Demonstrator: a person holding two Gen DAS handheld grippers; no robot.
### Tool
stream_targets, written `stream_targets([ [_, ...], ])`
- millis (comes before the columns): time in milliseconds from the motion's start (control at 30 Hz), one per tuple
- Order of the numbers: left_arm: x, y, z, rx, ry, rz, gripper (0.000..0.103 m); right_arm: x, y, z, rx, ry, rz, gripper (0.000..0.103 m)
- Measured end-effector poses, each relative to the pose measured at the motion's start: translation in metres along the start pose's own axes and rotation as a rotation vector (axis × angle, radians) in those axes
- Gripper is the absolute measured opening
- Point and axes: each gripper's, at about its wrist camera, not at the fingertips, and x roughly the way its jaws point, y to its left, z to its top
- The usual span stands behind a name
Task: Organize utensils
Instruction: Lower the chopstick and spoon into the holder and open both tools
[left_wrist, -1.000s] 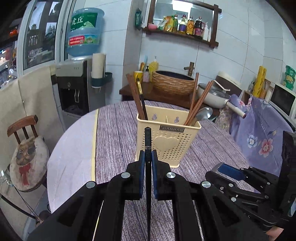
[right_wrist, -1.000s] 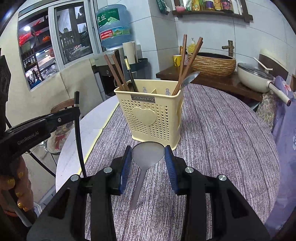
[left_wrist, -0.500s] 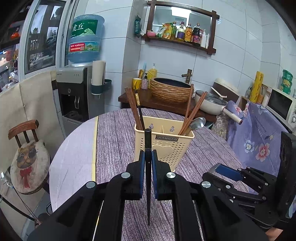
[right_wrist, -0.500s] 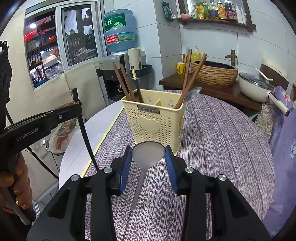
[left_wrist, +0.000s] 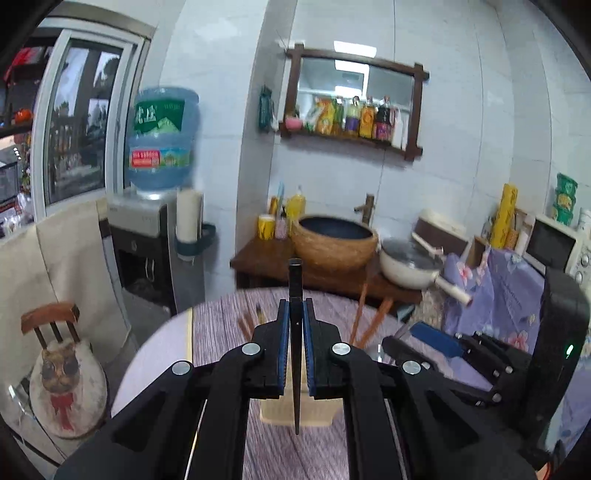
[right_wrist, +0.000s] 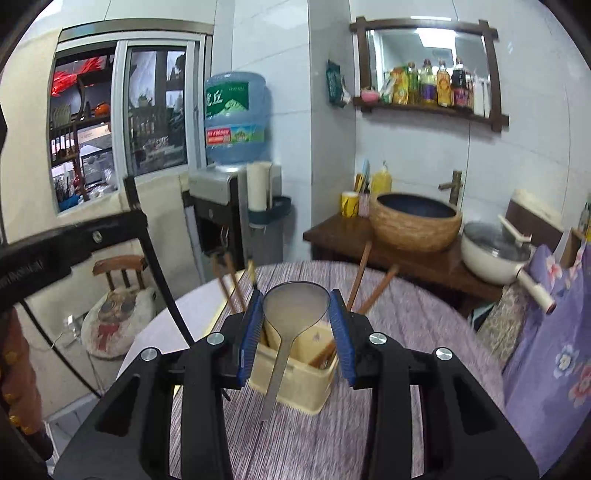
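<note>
Your left hand-held gripper (left_wrist: 295, 343) clamps a black chopstick (left_wrist: 295, 295), your right hand-held gripper (right_wrist: 297, 325) a spoon (right_wrist: 295, 308); both remain outside the yellow caddy (right_wrist: 295, 376), which already holds chopsticks.

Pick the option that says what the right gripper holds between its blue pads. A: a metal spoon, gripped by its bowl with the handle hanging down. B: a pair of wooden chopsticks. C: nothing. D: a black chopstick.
A: in the right wrist view the right gripper is shut on the spoon, its pads pressing the bowl's edges and the handle hanging down in front of the yellow utensil holder.
</note>
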Motion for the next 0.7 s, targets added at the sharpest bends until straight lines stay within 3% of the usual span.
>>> stream_targets([
  [133,0.012,-0.004,0.03,-0.016,-0.063,0.063,0.008,0.013,-0.007,0.027,0.012,-0.034,-0.041,0.037],
  [233,0.031,-0.005,0.032,-0.043,-0.057,0.078,0.008,0.028,-0.011,0.033,0.022,-0.044,-0.062,0.037],
  [700,0.101,0.002,-0.048,-0.064,0.076,0.104,0.008,0.093,-0.006,-0.042,-0.008,0.039,-0.099,0.037],
])
